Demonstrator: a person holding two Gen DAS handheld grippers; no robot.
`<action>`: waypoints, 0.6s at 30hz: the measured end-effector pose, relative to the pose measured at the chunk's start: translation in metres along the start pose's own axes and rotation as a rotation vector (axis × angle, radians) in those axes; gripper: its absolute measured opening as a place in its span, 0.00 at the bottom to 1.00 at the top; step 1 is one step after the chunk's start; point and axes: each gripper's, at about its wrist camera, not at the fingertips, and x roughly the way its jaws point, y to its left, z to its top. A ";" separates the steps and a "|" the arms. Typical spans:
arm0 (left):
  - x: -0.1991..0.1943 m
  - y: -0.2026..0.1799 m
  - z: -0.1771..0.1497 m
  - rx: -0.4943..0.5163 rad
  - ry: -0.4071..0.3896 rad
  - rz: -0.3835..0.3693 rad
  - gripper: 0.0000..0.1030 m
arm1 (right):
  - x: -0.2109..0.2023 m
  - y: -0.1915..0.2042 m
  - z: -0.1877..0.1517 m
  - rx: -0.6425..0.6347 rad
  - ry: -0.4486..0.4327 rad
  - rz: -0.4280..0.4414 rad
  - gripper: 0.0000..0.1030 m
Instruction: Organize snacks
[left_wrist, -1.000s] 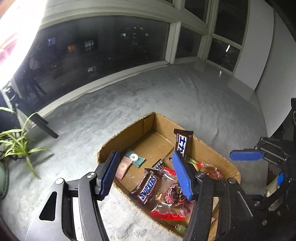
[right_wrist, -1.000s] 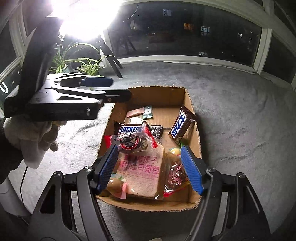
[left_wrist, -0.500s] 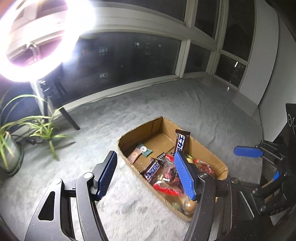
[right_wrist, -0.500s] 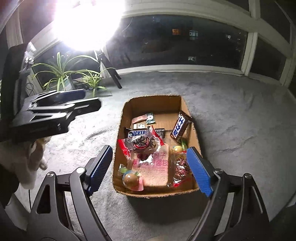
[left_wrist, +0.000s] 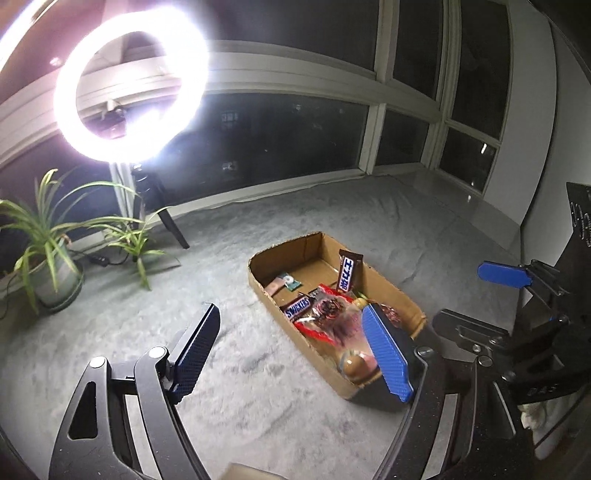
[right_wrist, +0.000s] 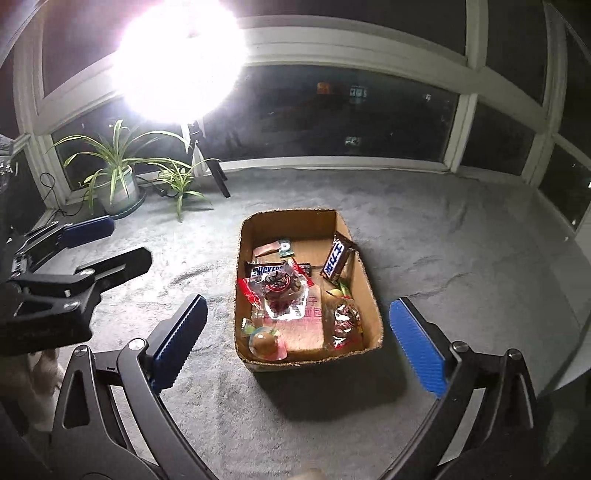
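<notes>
A shallow cardboard box (right_wrist: 352, 240) sits on the grey carpet and holds several snacks: a Snickers bar (right_wrist: 266, 270), a brown bar leaning on the right wall (right_wrist: 334, 260), a clear red-edged packet (right_wrist: 280, 291), a pink bread pack (right_wrist: 304, 330) and a round sweet (right_wrist: 265, 344). The box also shows in the left wrist view (left_wrist: 388, 288). My right gripper (right_wrist: 299, 341) is open and empty, above and in front of the box. My left gripper (left_wrist: 291, 350) is open and empty, left of the box.
A bright ring light (left_wrist: 129, 85) on a tripod stands by the dark windows. Two potted plants (right_wrist: 118, 177) sit at the back left. Grey carpet (right_wrist: 461, 240) surrounds the box. A white wall (left_wrist: 524, 155) is to the right.
Both grippers have pulled up and back from the box, so it looks smaller and farther. The ring light has come into view. Both stay open and empty.
</notes>
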 end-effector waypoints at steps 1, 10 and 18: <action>-0.003 -0.001 -0.002 -0.005 -0.002 0.003 0.77 | -0.003 0.001 -0.001 0.001 -0.002 0.002 0.98; -0.025 -0.005 -0.016 -0.018 -0.015 0.022 0.78 | -0.017 0.010 -0.007 -0.005 -0.032 -0.016 0.99; -0.032 -0.009 -0.020 -0.016 -0.022 0.025 0.78 | -0.021 0.012 -0.008 -0.007 -0.039 -0.024 0.99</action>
